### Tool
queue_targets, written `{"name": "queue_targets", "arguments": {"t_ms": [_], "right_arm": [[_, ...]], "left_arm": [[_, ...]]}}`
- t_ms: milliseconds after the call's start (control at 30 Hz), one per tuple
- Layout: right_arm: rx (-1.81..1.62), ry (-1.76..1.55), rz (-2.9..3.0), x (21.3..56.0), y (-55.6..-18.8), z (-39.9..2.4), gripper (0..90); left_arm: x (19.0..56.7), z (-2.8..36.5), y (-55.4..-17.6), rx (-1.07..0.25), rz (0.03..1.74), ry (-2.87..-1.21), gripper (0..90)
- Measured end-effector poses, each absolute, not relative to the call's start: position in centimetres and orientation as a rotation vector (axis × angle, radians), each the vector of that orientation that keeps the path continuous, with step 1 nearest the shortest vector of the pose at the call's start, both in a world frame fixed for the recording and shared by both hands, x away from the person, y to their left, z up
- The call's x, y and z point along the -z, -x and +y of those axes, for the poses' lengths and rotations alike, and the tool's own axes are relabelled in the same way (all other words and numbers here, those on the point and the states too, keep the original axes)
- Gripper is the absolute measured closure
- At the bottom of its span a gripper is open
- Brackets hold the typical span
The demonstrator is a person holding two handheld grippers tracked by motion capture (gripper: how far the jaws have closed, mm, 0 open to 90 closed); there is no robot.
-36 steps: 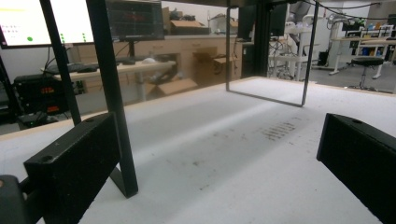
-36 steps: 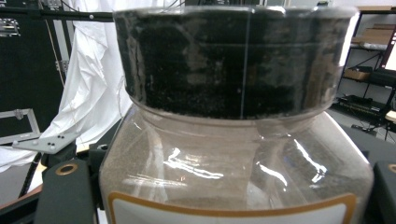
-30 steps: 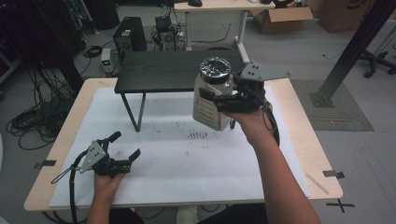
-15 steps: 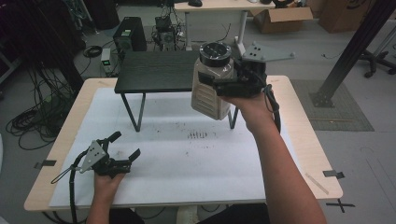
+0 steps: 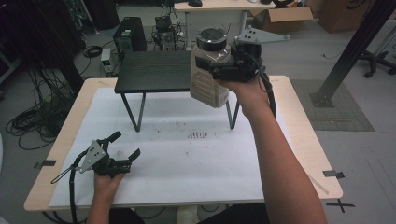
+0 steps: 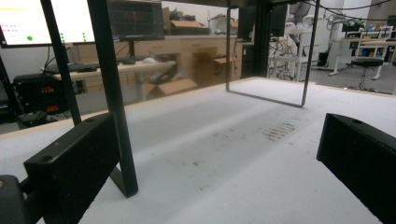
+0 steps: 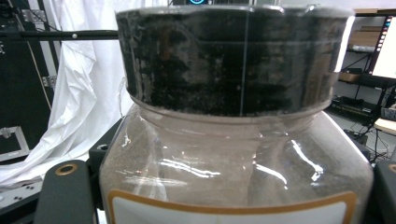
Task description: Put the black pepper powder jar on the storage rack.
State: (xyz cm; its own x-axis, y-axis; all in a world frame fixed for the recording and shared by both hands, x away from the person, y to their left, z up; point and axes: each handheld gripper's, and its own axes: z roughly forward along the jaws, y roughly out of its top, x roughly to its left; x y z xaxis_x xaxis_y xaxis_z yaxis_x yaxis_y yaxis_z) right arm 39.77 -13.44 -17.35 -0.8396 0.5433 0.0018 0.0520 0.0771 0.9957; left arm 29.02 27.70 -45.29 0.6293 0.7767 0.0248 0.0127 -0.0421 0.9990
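A large clear plastic jar [image 5: 209, 74] with a black lid [image 5: 211, 38] and a pale label hangs in the air over the right end of a small black stand [image 5: 154, 71]. My right gripper [image 5: 219, 71] is shut on the jar just below its lid. In the right gripper view the jar [image 7: 233, 154] sits between both jaws and its lid [image 7: 233, 60] spans the frame. My left gripper [image 5: 124, 146] rests open on the white sheet at the front left, nothing between its jaws. The left gripper view looks under the stand at its black leg [image 6: 112, 93].
The wooden table [image 5: 306, 140] carries a white sheet [image 5: 201, 172] with dark smudges [image 5: 196, 135] at its middle. Past the far edge stand a computer tower [image 5: 130, 33], cables and cardboard boxes. A black metal post [image 5: 355, 51] rises at the right.
My right gripper has lifted the jar higher and carried it away from me, toward the black stand. The left gripper has stayed where it was.
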Motion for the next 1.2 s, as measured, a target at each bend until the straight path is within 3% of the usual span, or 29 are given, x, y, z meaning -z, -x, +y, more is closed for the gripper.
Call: {"name": "queue_targets", "arguments": {"t_ms": [1200], "right_arm": [[-1.738, -0.720, 1.916, 17.7, -46.9, -10.9, 22.4]], "left_arm": [[45.3, 27.7, -29.1, -0.702, 0.695, -1.502, 0.2]]}}
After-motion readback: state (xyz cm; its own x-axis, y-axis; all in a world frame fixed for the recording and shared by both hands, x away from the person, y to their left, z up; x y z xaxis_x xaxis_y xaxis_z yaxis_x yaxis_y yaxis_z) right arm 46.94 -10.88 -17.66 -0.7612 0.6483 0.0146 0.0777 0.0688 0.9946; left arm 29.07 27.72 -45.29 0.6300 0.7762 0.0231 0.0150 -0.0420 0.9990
